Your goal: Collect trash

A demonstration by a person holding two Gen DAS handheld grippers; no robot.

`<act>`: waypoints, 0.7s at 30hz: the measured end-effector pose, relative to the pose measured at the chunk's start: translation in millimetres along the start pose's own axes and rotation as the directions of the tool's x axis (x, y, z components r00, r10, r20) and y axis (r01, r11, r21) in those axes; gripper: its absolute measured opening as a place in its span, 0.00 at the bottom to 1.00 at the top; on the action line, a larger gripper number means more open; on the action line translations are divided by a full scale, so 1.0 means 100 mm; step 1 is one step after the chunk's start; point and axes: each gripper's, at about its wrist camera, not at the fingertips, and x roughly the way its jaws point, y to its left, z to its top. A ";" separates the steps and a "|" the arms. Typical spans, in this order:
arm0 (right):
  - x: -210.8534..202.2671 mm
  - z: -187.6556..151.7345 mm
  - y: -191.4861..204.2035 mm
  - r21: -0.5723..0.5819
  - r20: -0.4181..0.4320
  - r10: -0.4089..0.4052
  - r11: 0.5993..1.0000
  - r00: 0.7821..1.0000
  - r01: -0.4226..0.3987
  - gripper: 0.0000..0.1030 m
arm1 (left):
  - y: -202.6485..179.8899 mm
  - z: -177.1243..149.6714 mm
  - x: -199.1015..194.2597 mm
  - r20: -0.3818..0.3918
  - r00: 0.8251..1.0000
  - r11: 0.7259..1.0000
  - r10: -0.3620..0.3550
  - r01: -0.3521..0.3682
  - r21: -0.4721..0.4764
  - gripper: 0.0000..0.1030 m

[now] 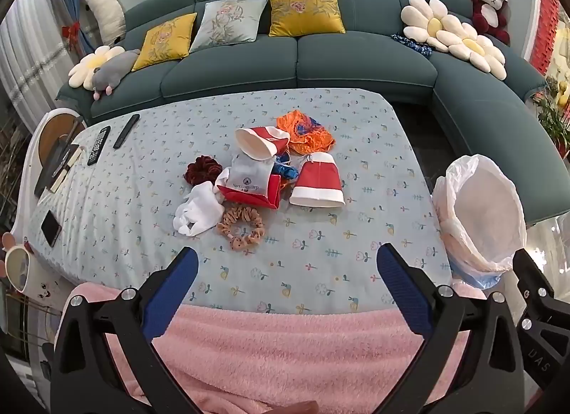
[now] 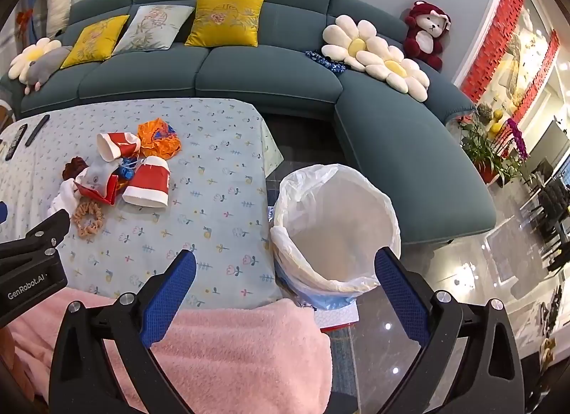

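Hovering with jaws wide and empty, left gripper (image 1: 286, 264) faces the trash pile (image 1: 263, 168), right gripper (image 2: 285, 266) the bin (image 2: 338, 221).

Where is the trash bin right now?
The white-lined trash bin stands on the floor just off the table's right edge, ahead of the open right gripper; the left wrist view shows it far right.

A floral-clothed table (image 1: 320, 257) bears paper cups (image 1: 317, 182), wrappers (image 1: 306, 130), scrunchies (image 1: 242, 225), remotes (image 1: 99, 145), a phone (image 1: 51, 228).
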 end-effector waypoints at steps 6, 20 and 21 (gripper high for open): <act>-0.02 0.00 0.00 -0.007 0.006 0.001 1.000 1.000 -0.001 0.93 | 0.00 -0.01 -0.01 -0.005 1.000 1.000 -0.003 0.003 -0.001 0.93; -0.03 -0.02 0.05 -0.006 0.009 -0.003 1.000 1.000 0.003 0.93 | 0.00 -0.02 -0.02 -0.005 1.000 1.000 -0.008 0.008 0.000 0.93; -0.04 -0.02 0.04 -0.006 0.009 -0.004 1.000 1.000 0.004 0.93 | -0.01 -0.06 -0.04 -0.004 1.000 1.000 -0.008 0.008 0.001 0.93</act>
